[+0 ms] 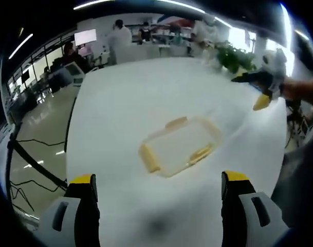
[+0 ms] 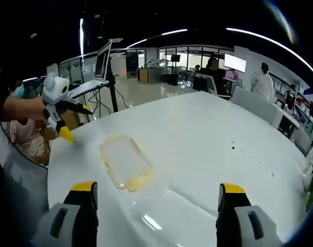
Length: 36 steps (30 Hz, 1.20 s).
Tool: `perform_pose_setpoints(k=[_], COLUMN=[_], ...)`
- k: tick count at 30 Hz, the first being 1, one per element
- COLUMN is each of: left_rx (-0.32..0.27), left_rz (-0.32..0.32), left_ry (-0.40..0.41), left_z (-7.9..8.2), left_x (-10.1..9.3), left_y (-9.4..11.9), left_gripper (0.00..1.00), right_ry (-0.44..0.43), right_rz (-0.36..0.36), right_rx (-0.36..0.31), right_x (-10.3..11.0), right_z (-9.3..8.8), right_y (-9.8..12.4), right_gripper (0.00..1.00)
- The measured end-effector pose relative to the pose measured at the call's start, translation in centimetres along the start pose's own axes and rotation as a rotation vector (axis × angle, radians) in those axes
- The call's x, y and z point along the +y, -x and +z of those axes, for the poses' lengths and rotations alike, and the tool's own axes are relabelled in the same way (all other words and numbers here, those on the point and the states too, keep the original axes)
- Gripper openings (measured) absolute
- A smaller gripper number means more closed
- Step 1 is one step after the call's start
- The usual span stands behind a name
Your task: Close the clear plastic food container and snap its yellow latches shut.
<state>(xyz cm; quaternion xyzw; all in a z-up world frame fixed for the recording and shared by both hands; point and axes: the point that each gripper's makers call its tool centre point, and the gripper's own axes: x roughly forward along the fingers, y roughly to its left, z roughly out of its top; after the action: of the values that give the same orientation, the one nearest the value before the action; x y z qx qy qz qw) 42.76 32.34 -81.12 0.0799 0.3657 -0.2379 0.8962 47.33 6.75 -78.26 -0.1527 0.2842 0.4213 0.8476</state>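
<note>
The clear plastic container (image 1: pixel 181 146) lies flat on the white table (image 1: pixel 125 103), a short way ahead of my left gripper (image 1: pixel 159 179), whose yellow-tipped jaws stand wide apart with nothing between them. Yellow latches (image 1: pixel 148 157) show along its edges; whether they are snapped I cannot tell. In the right gripper view the container (image 2: pixel 124 162) lies ahead and left of my right gripper (image 2: pixel 157 188), also open with nothing in it. Each gripper appears in the other's view, held in a hand above the table's edge: the right gripper (image 1: pixel 253 90) and the left gripper (image 2: pixel 78 123).
A green plant (image 1: pixel 233 56) stands at one end of the table. A laptop on a stand (image 2: pixel 102 67) is beyond the table edge. People and desks (image 1: pixel 120 38) fill the room behind. Cables (image 1: pixel 33 175) lie on the floor beside the table.
</note>
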Motion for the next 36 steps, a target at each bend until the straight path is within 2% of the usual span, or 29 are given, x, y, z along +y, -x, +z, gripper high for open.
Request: perform_pose_setpoints(k=[3, 8, 11, 14, 17, 20, 25, 28, 30, 32, 36], left_rx=[0.026, 0.057, 0.070, 0.094, 0.115, 0.143, 0.179, 0.181, 0.151, 0.155, 0.165], left_rz=[-0.054, -0.075, -0.110, -0.144, -0.175, -0.197, -0.234, -0.267, -0.298, -0.294, -0.326], left_ry=[-0.072, -0.156, -0.198, -0.261, -0.294, -0.349, -0.409, -0.440, -0.476, -0.493, -0.498], left_z=[0.0, 0.2, 0.3, 0.2, 0.1, -0.3, -0.1, 0.0, 0.4, 0.4, 0.3], left_x=[-0.4, -0.3, -0.4, -0.6, -0.6, -0.5, -0.7, -1.0, -1.2, -0.9, -0.9], left_y=[-0.4, -1.1, -1.6, -1.8, -1.9, -2.1, -2.6, -2.6, -2.6, -2.7, -3.0], left_gripper=[0.99, 0.99, 0.99, 0.99, 0.97, 0.95, 0.93, 0.92, 0.89, 0.87, 0.91], right_ry=[0.060, 0.126, 0.176, 0.194, 0.237, 0.278, 0.332, 0.349, 0.377, 0.396, 0.378], right_rz=[0.026, 0.093, 0.095, 0.132, 0.171, 0.168, 0.205, 0.223, 0.266, 0.268, 0.293], right_rx=[0.014, 0.047, 0.053, 0.074, 0.102, 0.127, 0.186, 0.190, 0.181, 0.187, 0.190], right_x=[0.4, 1.2, 1.2, 1.5, 2.0, 2.0, 2.8, 3.2, 3.9, 3.9, 3.9], right_z=[0.4, 0.6, 1.0, 1.3, 1.3, 1.2, 0.6, 0.8, 1.1, 1.1, 1.3], right_y=[-0.5, -1.4, -1.8, -2.3, -2.6, -2.9, -3.3, -3.4, -3.4, -3.5, -3.8], right_gripper=[0.96, 0.94, 0.89, 0.91, 0.90, 0.86, 0.81, 0.78, 0.75, 0.74, 0.73])
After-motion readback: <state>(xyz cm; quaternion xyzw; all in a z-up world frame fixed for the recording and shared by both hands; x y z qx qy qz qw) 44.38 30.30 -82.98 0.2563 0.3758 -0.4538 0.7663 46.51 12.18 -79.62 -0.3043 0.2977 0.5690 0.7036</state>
